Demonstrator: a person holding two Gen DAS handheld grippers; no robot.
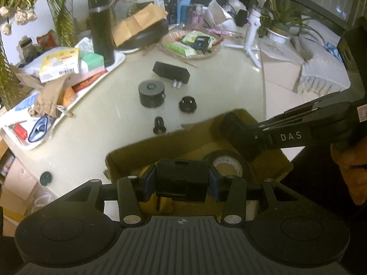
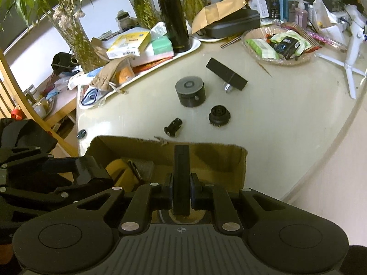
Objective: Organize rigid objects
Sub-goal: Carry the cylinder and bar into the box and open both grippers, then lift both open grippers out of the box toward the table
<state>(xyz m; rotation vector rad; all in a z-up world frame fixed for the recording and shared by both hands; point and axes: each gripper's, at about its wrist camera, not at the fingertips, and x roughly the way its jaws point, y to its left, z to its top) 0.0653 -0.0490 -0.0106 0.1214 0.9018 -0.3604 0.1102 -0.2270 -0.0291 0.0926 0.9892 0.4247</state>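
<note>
The left gripper [image 1: 182, 184] has its fingers clamped on a chunky black plastic block [image 1: 182, 180], held above the open brown cardboard box [image 2: 206, 158]. The right gripper [image 2: 181, 193] has its fingers clamped on a flat black rectangular slab [image 2: 181, 178], standing upright over the same box. On the pale glossy surface [image 2: 263, 119] beyond the box lie a black cylindrical puck [image 2: 190, 91], a black plug adapter [image 2: 227, 74], a black ribbed knob [image 2: 219, 116] and a small black flanged peg [image 2: 173, 126].
</note>
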